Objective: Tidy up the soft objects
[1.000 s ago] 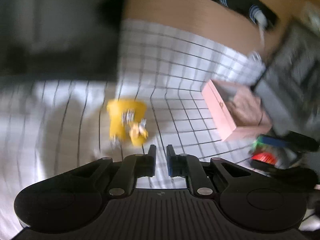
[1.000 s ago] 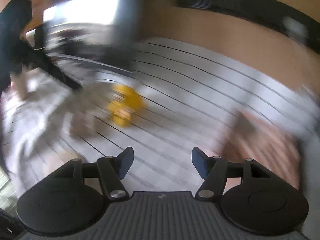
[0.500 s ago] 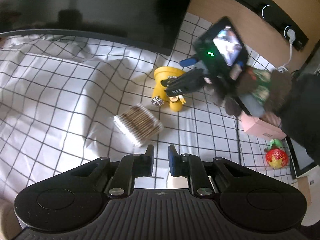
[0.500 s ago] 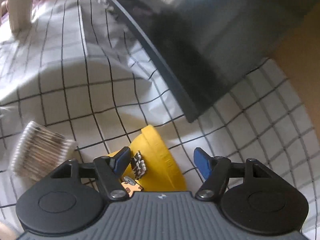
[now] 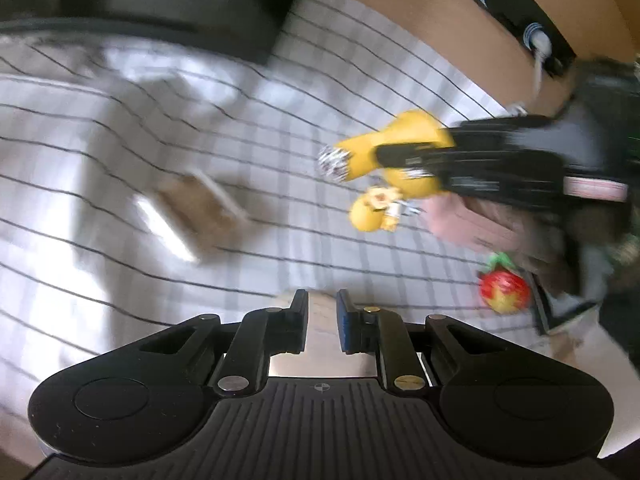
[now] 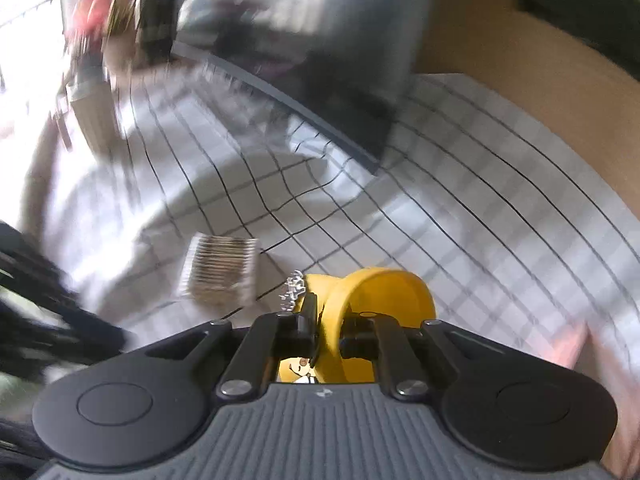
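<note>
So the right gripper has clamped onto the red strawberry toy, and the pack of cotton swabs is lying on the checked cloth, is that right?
Not quite. The right gripper has clamped onto the yellow toy, as the right wrist view shows; the red strawberry toy lies free on the cloth in the left wrist view. The pack of cotton swabs does lie on the checked cloth.

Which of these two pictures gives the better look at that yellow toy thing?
The left wrist view: it shows the whole yellow toy from the side, lifted above the checked cloth in the right gripper, though blurred. The right wrist view is sharper, but its own fingers hide the toy's lower part.
</note>
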`<control>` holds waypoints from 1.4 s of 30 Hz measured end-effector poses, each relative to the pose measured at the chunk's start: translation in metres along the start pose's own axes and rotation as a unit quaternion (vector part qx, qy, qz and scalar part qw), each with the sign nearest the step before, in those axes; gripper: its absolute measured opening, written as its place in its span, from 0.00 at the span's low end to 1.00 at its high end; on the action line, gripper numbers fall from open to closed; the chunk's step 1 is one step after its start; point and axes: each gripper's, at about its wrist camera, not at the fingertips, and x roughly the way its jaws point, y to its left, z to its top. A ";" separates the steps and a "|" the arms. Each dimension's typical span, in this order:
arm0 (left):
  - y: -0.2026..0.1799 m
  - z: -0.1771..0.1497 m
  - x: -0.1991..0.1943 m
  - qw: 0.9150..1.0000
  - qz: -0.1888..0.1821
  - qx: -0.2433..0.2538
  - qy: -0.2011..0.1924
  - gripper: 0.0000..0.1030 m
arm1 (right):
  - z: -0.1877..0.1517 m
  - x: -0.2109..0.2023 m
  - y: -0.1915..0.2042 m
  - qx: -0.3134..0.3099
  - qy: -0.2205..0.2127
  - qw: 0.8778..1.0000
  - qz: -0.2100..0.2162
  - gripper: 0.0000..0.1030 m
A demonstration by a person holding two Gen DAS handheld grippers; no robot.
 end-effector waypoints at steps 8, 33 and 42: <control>-0.093 0.004 0.066 0.987 -0.086 0.118 0.064 0.16 | -0.116 -0.137 -0.024 0.136 -0.049 0.978 -0.154 0.09; -0.278 0.046 0.246 0.936 -0.091 0.265 0.214 0.23 | -0.306 -0.208 -0.003 0.370 -0.042 0.879 -0.298 0.09; -0.296 0.038 0.287 0.921 -0.033 0.300 0.245 0.61 | -0.306 -0.200 -0.008 0.364 -0.045 0.885 -0.285 0.09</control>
